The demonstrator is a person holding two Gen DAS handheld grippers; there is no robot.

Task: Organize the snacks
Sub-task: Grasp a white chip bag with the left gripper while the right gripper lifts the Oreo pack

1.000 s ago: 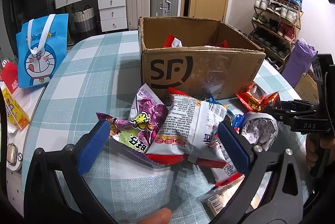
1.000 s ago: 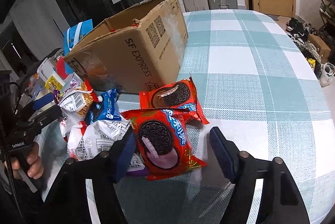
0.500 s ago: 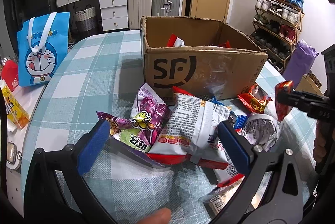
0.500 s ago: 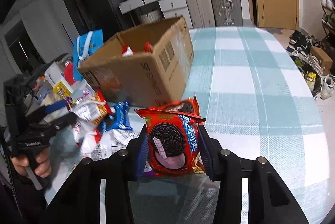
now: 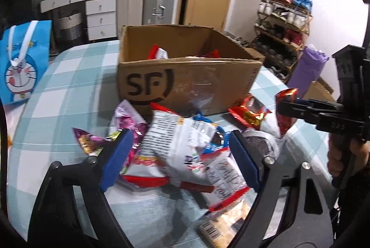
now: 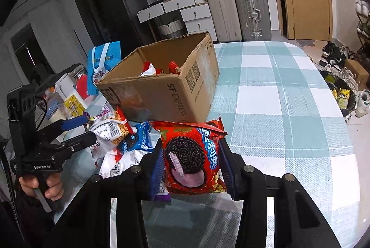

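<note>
Right gripper [image 6: 190,164] clamps red Oreo packet [image 6: 192,156] above checked tablecloth [image 6: 277,109]; open SF cardboard box [image 6: 166,88] behind; snack pile [image 6: 120,139] left.

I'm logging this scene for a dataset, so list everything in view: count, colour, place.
Cardboard SF box: one, brown, open, on the table, a few red packets inside.
Oreo cookie packet: one, red, clamped in the right gripper, lifted.
Second red packet: one, on the cloth by the box.
White chip bag: one, white and red, on the snack pile.
Purple snack bag: one, left of the pile.
Blue cartoon tote bag: one, table's left edge.
Checked tablecloth: one, teal and white.
Suitcases: two silver ones, against the back wall.
Left gripper: blue pads, open over the pile.
Right gripper: blue pads, shut.
</note>
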